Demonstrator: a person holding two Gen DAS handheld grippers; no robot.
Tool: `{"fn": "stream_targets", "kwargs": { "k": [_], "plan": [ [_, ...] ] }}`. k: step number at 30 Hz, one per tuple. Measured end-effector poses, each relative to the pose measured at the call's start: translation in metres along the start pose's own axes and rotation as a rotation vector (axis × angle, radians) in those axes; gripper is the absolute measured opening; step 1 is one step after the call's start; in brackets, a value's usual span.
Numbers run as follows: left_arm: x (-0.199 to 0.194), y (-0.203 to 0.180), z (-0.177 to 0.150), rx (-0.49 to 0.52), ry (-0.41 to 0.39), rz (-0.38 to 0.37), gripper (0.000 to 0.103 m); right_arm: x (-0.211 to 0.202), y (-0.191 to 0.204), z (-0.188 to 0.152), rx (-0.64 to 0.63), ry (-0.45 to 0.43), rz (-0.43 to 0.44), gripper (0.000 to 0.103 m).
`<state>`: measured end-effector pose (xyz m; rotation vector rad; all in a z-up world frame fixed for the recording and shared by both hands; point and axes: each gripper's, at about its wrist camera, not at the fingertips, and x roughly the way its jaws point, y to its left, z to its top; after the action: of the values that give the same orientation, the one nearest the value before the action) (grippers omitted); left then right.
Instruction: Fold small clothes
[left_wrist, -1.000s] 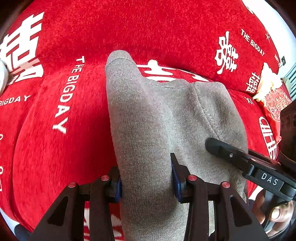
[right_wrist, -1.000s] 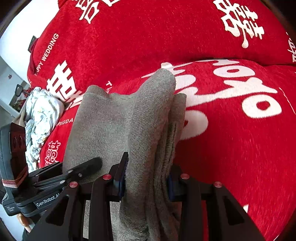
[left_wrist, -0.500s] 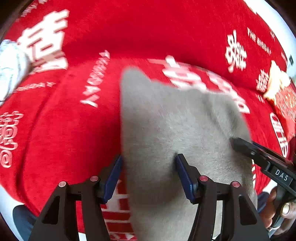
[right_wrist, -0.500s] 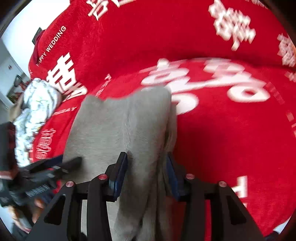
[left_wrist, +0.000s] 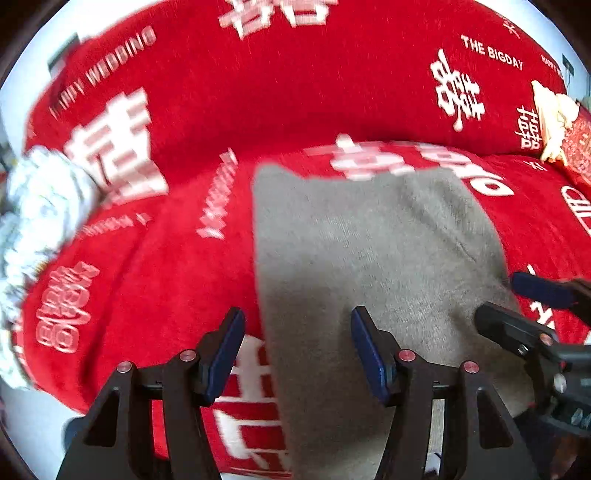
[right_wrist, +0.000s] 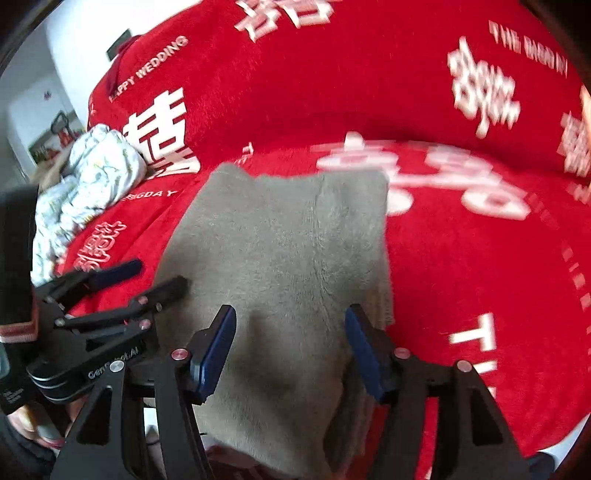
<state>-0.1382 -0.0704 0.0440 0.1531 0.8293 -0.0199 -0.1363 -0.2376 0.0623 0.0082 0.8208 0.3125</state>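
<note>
A folded grey knit garment (left_wrist: 373, 251) lies flat on the red sofa cover (left_wrist: 155, 280); it also shows in the right wrist view (right_wrist: 284, 240). My left gripper (left_wrist: 297, 350) is open above the garment's near left edge and holds nothing. My right gripper (right_wrist: 288, 347) is open above the garment's near right part and holds nothing. Each gripper shows in the other's view, the right one (left_wrist: 517, 314) at the garment's right edge and the left one (right_wrist: 147, 280) at its left edge.
The red cover (right_wrist: 480, 258) with white lettering spans the seat and backrest. A crumpled white patterned cloth (left_wrist: 33, 221) lies at the left, also in the right wrist view (right_wrist: 85, 184). A cream and red object (left_wrist: 557, 122) sits at the far right.
Both grippers have opened and let go of the grey garment, which was held bunched up and now lies flat on the cover. Both have pulled back a little.
</note>
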Motion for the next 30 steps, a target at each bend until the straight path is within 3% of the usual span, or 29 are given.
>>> {"fn": "stream_targets", "kwargs": {
  "k": [1,3,5,7,9,12,20,30],
  "plan": [
    [-0.01,-0.002,-0.002,0.006,-0.033,0.024,0.061,-0.009,0.008,-0.002,-0.032,-0.032,-0.033,0.07],
    [-0.024,-0.001,-0.004,0.011,-0.069,0.002,0.066,-0.023,0.019,-0.007,-0.08,-0.087,-0.104,0.076],
    [-0.034,0.001,-0.004,-0.018,-0.094,0.036,0.095,-0.035,0.033,-0.011,-0.108,-0.139,-0.171,0.077],
    [-0.048,0.011,-0.005,-0.059,-0.149,0.026,0.102,-0.046,0.038,-0.011,-0.107,-0.176,-0.192,0.078],
    [-0.059,0.018,-0.005,-0.077,-0.18,-0.031,0.102,-0.056,0.038,-0.011,-0.091,-0.2,-0.188,0.078],
    [-0.072,0.024,-0.008,-0.112,-0.201,-0.05,0.102,-0.064,0.037,-0.01,-0.077,-0.215,-0.188,0.079],
    [-0.08,0.01,-0.012,-0.055,-0.211,0.004,0.102,-0.071,0.037,-0.02,-0.065,-0.208,-0.185,0.079],
    [-0.091,0.006,-0.016,-0.038,-0.223,-0.007,0.102,-0.075,0.035,-0.036,-0.04,-0.171,-0.186,0.079]
  ]
}}
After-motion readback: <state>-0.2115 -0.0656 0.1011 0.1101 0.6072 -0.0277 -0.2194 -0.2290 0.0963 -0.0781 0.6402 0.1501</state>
